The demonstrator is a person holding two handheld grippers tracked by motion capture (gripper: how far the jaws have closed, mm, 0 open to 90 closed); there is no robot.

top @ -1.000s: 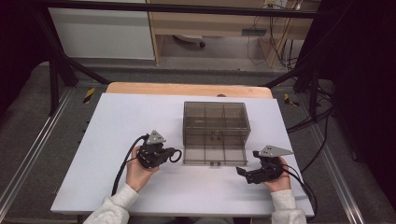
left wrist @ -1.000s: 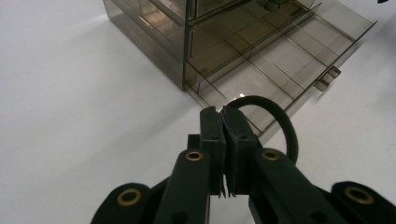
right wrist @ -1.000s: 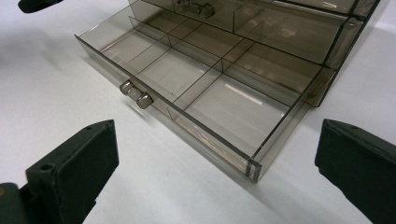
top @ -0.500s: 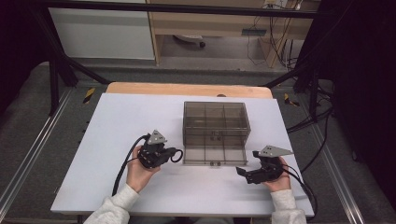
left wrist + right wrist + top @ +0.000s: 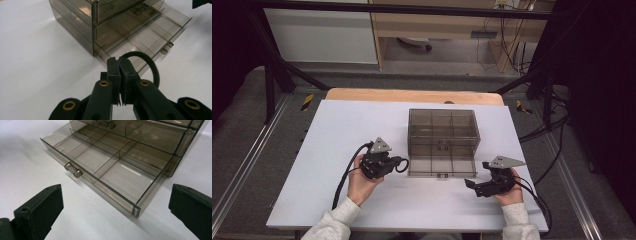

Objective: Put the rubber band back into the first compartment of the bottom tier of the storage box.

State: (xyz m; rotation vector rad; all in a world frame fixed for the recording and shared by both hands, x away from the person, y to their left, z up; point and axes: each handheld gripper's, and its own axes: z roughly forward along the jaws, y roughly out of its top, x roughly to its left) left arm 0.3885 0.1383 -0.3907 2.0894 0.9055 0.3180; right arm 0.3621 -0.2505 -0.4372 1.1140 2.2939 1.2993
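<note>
A smoky see-through drawer box [image 5: 441, 125] stands mid-table, its bottom drawer [image 5: 441, 167] pulled out toward me. My left gripper [image 5: 394, 164] sits just left of that drawer, shut on a black elastic ring [image 5: 402, 165]. In the left gripper view the jaws [image 5: 119, 63] pinch the ring [image 5: 151, 63], whose loop sticks out to the right in front of the open drawer [image 5: 150, 35]. My right gripper [image 5: 472, 184] rests at the drawer's front right corner, open and holding nothing. In the right gripper view its jaws [image 5: 117, 195] stand wide apart before the divided drawer [image 5: 105, 160] and its knob handle [image 5: 73, 171].
The white table top [image 5: 337, 135] has bare room left of the box and along the front edge. A wooden strip [image 5: 412, 95] runs behind it. Black frame bars and cables flank the table on both sides.
</note>
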